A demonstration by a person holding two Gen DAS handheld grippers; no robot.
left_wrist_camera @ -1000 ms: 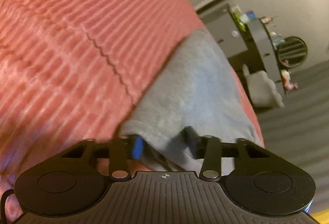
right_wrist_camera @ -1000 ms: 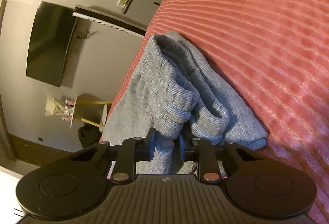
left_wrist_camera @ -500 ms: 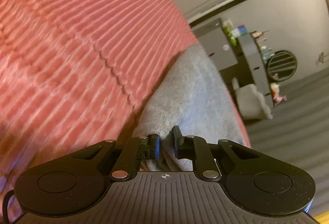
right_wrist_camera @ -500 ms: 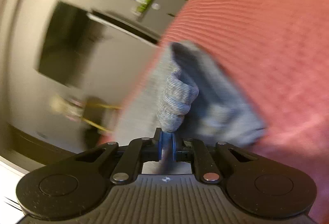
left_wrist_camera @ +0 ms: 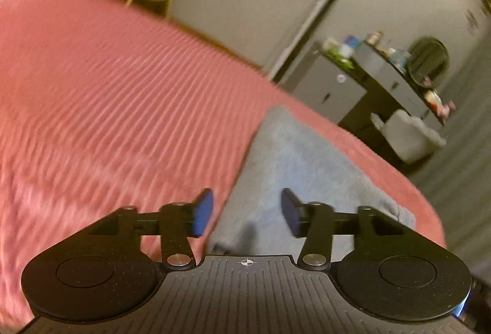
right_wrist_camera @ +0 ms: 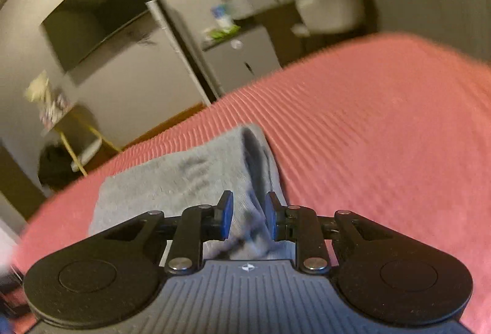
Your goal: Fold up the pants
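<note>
Pants now lie as compact grey bundle on red ribbed bedspread, near its edge. We note both tongs let go within last second: left gripper spread wide, empty; right gripper parted, cloth between pads seemingly ungripped, though blur obscures contact. Fold looks finished. Long axis runs away from both cameras; open fold mouth faces bed centre.

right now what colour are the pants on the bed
Grey pants, lying on a pink-red ribbed bedspread; clearest in the right wrist view.
</note>
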